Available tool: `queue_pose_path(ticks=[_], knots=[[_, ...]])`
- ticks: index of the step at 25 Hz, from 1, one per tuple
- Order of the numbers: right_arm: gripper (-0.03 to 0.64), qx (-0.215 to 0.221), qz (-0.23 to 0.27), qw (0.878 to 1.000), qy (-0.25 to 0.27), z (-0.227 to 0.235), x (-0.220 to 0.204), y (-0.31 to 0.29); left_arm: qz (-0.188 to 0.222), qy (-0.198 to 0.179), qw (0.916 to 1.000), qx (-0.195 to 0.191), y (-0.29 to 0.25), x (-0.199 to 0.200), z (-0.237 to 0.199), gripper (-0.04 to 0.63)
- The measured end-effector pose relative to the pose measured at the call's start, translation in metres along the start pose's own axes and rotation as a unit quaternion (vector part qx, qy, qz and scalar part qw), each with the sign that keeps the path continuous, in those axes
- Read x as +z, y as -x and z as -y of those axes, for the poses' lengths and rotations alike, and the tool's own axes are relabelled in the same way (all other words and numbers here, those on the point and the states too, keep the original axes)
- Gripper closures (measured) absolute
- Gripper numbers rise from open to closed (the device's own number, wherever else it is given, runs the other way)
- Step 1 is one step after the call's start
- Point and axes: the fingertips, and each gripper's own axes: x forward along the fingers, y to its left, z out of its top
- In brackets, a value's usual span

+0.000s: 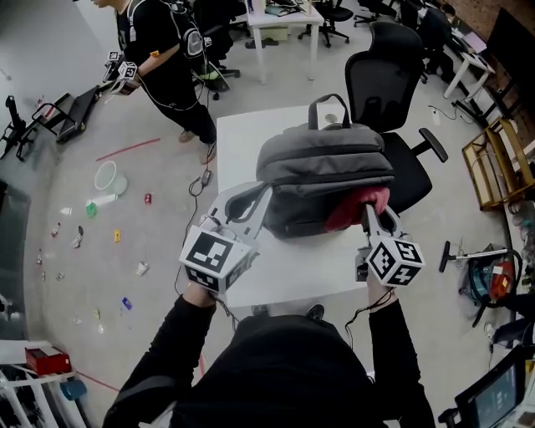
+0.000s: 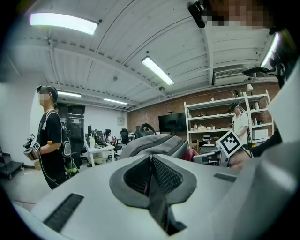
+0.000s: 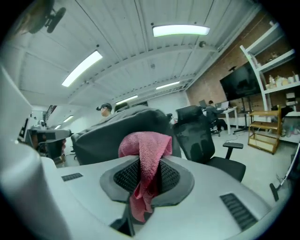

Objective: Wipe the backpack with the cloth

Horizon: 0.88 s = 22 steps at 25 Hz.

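White square table point(image 1: 242, 138); grey fabric backpack point(image 1: 326, 163) lying on top; left gripper point(image 1: 248, 201) pressed together at backpack's left end; right gripper point(image 1: 369, 211) pinching red terry cloth point(image 3: 146, 150) at backpack's near face. Brace firmly; sweep cloth flat, overlapping passes.

A grey concrete floor point(image 1: 150, 192) spreads around a white table point(image 1: 242, 142). A black office chair point(image 1: 384, 79) stands at one o'clock, a second white desk point(image 1: 284, 18) at twelve and a wooden rack point(image 1: 495, 163) at three. Litter point(image 1: 90, 209) dots the floor at nine. Farther off are a brick wall point(image 2: 145, 115) and white shelves point(image 2: 220, 112), under long ceiling strip lights point(image 2: 157, 70).
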Motion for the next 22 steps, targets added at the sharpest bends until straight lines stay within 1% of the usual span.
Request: queue_pose_path(ticks=[3,5,7,9,12,14,16,19,22], knots=[[0.551,-0.049,0.035,0.998,-0.027,0.053,0.020,0.020,0.000,0.000,0.9999,0.011,-0.003,0.000,0.002,0.566],[0.551,-0.069,0.046,0.996,-0.037,0.076,0.027,0.026,-0.001,0.000,0.9998,0.017,-0.004,0.000,0.002,0.566],[0.551,-0.067,0.045,0.996,-0.039,0.085,0.030,0.020,-0.001,-0.001,0.9998,0.021,-0.008,0.000,0.001,0.566],[0.551,-0.053,0.037,0.997,-0.035,0.081,0.027,0.007,-0.002,-0.001,0.9997,0.024,-0.013,0.000,-0.001,0.566],[0.551,-0.035,0.015,0.999,-0.036,0.058,0.006,0.001,-0.007,-0.001,0.9997,0.023,-0.008,-0.006,0.003,0.566],[0.551,-0.025,0.000,0.999,-0.040,0.038,-0.009,0.005,-0.010,-0.008,0.9998,0.015,-0.002,-0.007,0.008,0.566],[0.551,-0.006,-0.013,0.999,-0.037,0.013,-0.019,-0.001,-0.010,-0.017,0.9998,0.007,0.000,-0.003,0.010,0.566],[0.551,0.040,-0.036,0.998,-0.020,-0.040,-0.033,-0.017,-0.016,-0.027,0.9995,-0.004,0.002,0.000,0.010,0.566],[0.551,0.093,-0.057,0.994,0.006,-0.106,-0.052,-0.026,-0.021,-0.033,0.9990,-0.021,0.010,0.000,0.012,0.565]])
